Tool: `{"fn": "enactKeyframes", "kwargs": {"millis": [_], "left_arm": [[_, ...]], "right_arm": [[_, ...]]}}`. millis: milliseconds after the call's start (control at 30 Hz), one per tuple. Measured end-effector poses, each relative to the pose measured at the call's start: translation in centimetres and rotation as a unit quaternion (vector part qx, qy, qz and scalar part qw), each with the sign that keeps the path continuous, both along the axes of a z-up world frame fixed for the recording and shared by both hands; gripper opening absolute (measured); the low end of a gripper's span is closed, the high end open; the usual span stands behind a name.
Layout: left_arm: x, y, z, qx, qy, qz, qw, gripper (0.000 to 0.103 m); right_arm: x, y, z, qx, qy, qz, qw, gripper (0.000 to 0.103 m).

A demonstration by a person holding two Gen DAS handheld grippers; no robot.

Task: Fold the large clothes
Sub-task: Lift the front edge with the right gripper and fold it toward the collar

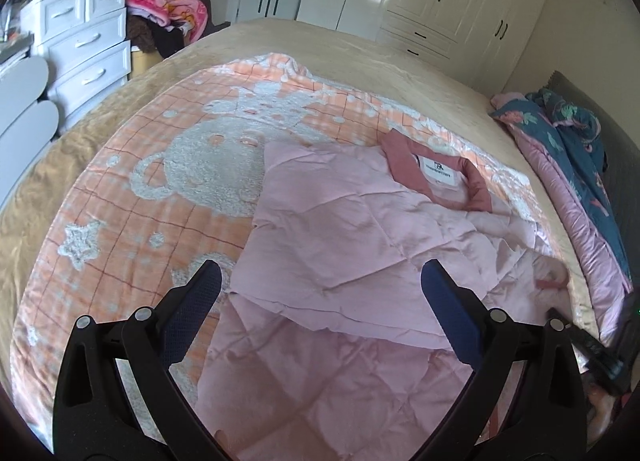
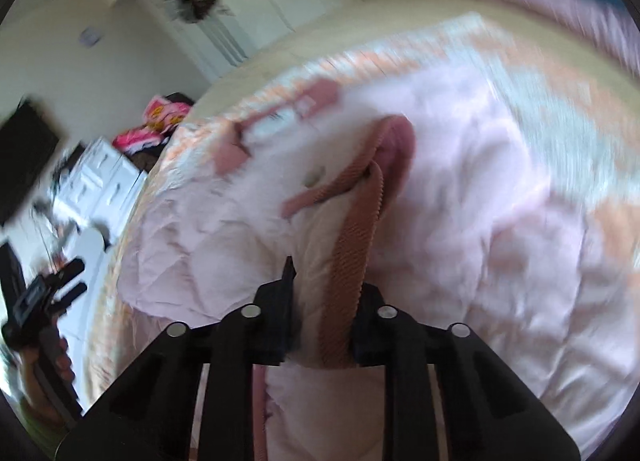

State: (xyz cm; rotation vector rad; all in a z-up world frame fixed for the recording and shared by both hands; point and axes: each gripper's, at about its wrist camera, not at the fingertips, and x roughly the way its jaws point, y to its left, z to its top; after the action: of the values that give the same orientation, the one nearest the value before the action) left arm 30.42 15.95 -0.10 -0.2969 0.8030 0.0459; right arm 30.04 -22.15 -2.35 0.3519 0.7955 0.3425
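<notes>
Between the right gripper (image 2: 324,317) fingers, a ribbed cuff (image 2: 352,261) of the pink quilted jacket (image 1: 340,229) is clamped tight. Under the left gripper (image 1: 320,301), jaws wide and empty, the jacket lies spread; beyond, its collar (image 1: 436,177) on the bear blanket (image 1: 168,165).

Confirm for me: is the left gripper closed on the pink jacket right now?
No: in the left wrist view the left gripper stands wide open above the pink jacket, its blue pads well apart and pressing nothing.
</notes>
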Motion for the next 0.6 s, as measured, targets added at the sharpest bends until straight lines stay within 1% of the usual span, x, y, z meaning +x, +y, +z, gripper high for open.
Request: {"fn": "enactKeyframes", "kwargs": {"millis": [67,133,200,267,333,400,533,600], "left_arm": [[0.1,0.4,0.2,-0.001,-0.002,0.004,1.0000,0.093],[0.2,0.6,0.3,-0.001,-0.003,0.005,1.0000,0.093],[0.3,0.6,0.5,-0.003,-0.005,0.007,1.0000,0.093],[0.6,0.5,0.8,-0.004,-0.007,0.004,1.0000,0.093],[0.9,0.1,1.0,-0.001,-0.009,0.001,1.0000,0.093],[1.4,-0.3,1.0,0.001,-0.007,-0.006,1.0000,0.094],[2.2,-1.5,0.8,0.008,-0.004,-0.020,0.9998,0.094],[2.6,-2.0,0.6,0.009,-0.001,-0.026,0.9996,0.093]], "right_arm": [[0.1,0.6,3.6,-0.015,-0.049,0.023,0.998,0.018],[0.2,0.6,6.3,-0.025,-0.086,0.037,0.995,0.018],[0.6,0.6,9.5,-0.041,-0.131,0.051,0.989,0.018],[1.3,0.5,11.2,-0.062,-0.159,0.055,0.984,0.018],[2.0,0.2,11.6,-0.083,-0.171,0.056,0.980,0.018],[2.9,-0.3,11.1,-0.093,-0.164,0.055,0.981,0.018],[3.8,-1.0,8.7,-0.097,-0.140,0.042,0.984,0.018],[4.2,-1.7,7.0,-0.091,-0.120,0.032,0.988,0.018]]}}
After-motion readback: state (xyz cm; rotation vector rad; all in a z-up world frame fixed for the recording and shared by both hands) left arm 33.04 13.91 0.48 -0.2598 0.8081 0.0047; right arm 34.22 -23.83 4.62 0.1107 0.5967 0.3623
